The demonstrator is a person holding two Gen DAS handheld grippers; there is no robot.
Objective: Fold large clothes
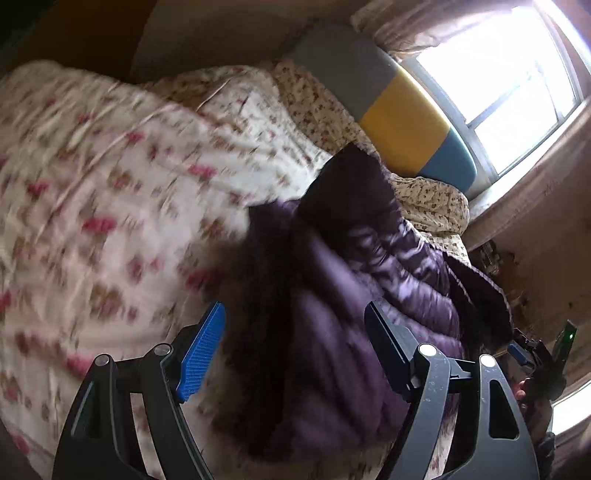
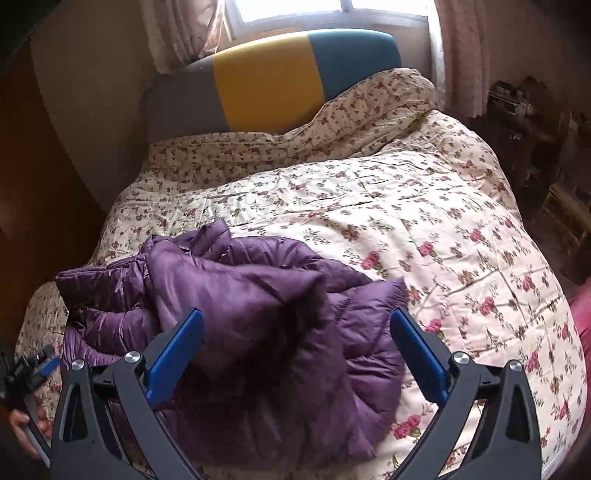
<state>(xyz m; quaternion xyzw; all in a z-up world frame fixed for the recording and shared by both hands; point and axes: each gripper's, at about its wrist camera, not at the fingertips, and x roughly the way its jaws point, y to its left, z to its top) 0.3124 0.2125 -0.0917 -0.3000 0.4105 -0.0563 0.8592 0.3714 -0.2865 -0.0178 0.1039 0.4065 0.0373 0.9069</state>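
While both claws stand wide with nothing pinched between their blue pads, the purple puffer jacket lies crumpled on the bed's floral quilt, just ahead of and below them. Seen past the right claw, the jacket is a glossy, quilted heap with stitched channels, one fold lapped over another and a dark furry trim running between the claw's two fingers; most of its bulk spreads to the claw's left. From the left claw, the picture is blurred, yet the same shiny purple padding fills the gap between the fingers and rises beyond them. Beyond the jacket, a grey, yellow and teal headboard stands under a window. No label or writing can be read anywhere.
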